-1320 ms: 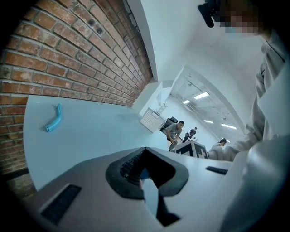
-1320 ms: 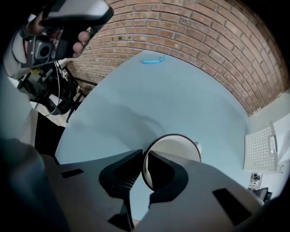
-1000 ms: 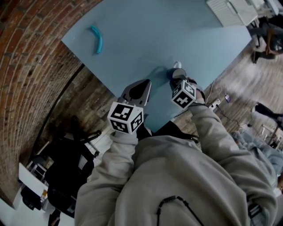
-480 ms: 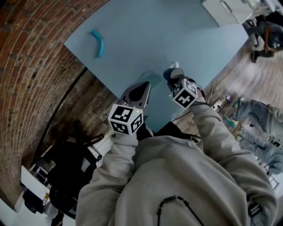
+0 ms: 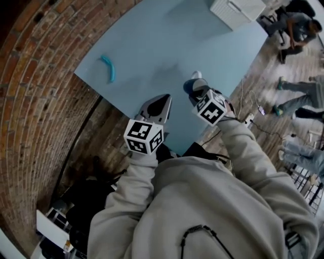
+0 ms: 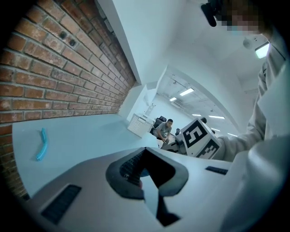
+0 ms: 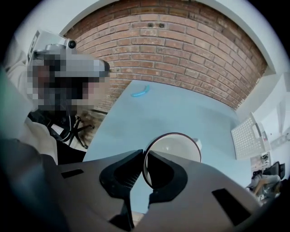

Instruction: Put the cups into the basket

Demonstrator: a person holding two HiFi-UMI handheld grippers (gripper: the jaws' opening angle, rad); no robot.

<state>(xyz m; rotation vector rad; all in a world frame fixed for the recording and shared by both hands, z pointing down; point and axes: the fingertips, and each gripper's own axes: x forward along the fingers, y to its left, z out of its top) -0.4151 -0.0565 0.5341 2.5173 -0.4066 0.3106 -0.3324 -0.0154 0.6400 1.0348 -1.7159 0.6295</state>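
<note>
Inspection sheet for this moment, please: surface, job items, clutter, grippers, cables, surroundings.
Surface: light blue table, plain top.
Job's things: one cup, pale inside with a dark rim; white basket at the table's far corner; no other cup seen.
Clutter: teal curved piece near the brick-side edge.
Grippers: right gripper fingers pinch the cup's rim, one inside, one outside; left gripper shut, nothing in it.
Cables: power strip with cable on the floor beside the table.
Surroundings: brick wall; people on the wooden floor beyond the table.
</note>
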